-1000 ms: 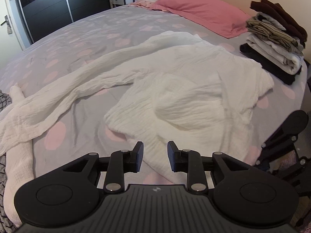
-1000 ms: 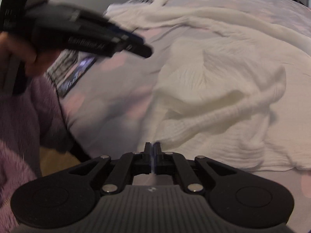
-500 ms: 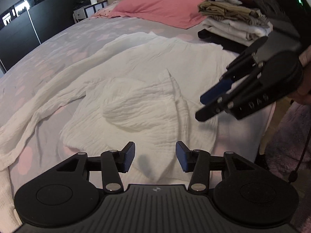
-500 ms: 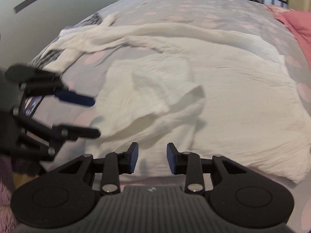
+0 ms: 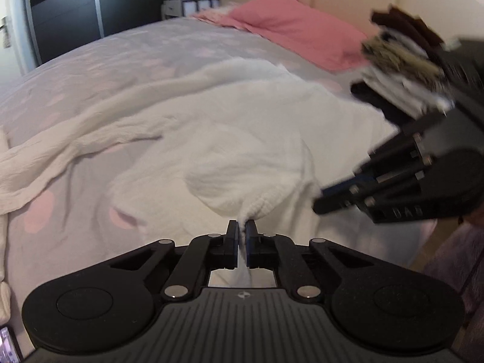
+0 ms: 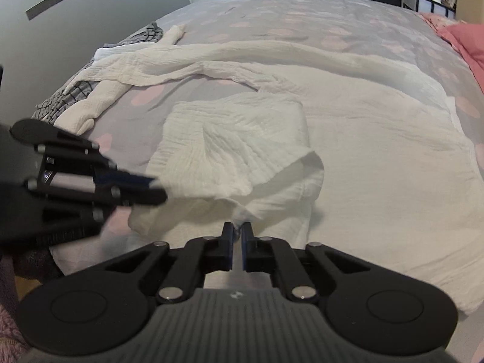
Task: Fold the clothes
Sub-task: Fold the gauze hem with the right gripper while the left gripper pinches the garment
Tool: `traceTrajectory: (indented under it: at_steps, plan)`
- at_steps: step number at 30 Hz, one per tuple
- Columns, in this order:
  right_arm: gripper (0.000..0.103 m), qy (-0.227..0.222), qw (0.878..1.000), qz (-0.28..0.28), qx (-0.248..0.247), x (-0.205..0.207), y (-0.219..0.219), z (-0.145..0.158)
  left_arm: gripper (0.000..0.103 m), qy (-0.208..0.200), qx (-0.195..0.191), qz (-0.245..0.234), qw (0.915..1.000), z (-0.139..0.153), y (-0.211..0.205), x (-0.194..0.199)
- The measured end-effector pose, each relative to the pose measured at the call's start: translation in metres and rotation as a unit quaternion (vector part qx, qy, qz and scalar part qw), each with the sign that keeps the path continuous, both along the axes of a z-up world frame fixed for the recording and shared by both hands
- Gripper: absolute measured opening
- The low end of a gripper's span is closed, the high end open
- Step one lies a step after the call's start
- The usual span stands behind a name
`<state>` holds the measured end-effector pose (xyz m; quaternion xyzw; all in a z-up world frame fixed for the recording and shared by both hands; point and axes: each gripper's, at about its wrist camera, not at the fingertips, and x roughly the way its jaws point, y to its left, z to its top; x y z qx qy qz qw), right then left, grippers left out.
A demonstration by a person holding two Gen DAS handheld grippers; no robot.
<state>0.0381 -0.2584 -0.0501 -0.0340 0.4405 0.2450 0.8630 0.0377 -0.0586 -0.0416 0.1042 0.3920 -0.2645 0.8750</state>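
Observation:
A white crinkled garment (image 5: 242, 139) lies spread on the bed, its long sleeve trailing to the left. My left gripper (image 5: 242, 233) is at its near edge. The jaws are closing, and the pads pinch a raised fold of the white cloth. In the right wrist view the same garment (image 6: 363, 139) fills the middle. My right gripper (image 6: 238, 233) is closing too, with a small tuft of the garment's near hem pressed between its pads. Each gripper shows in the other's view: the right gripper (image 5: 320, 199) at the right, the left gripper (image 6: 157, 187) at the left.
The bed has a grey cover with pink dots (image 5: 90, 69). A stack of folded clothes (image 5: 402, 69) sits at the right by a pink pillow (image 5: 296, 39). A grey checked cloth (image 6: 63, 96) lies under the sleeve's end. The bed's edge runs just below both grippers.
Half a second ago both grippers stood open above the garment's near edge. Now both are shut on the cloth, which rises in a small peak at each.

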Motion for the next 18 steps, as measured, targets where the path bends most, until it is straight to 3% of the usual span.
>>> traceTrajectory:
  at_steps: [5, 10, 15, 18]
  plan:
    - [0.004, -0.008, 0.999, 0.039, 0.004, -0.011, 0.008, 0.013, 0.001, -0.034, 0.009, 0.061, 0.9975, 0.014, 0.023, 0.006]
    - [0.003, 0.006, 0.993, 0.115, 0.025, -0.029, 0.029, 0.019, 0.001, -0.044, 0.026, 0.147, 0.9877, 0.019, 0.057, 0.023]
    - [0.003, 0.024, 0.975, 0.216, 0.045, -0.058, 0.065, 0.016, 0.001, -0.030, 0.014, 0.229, 0.9728, 0.021, 0.099, 0.043]
    - [0.006, 0.034, 0.961, 0.271, 0.054, -0.072, 0.083, 0.012, 0.001, -0.038, 0.031, 0.266, 0.9628, 0.019, 0.115, 0.049]
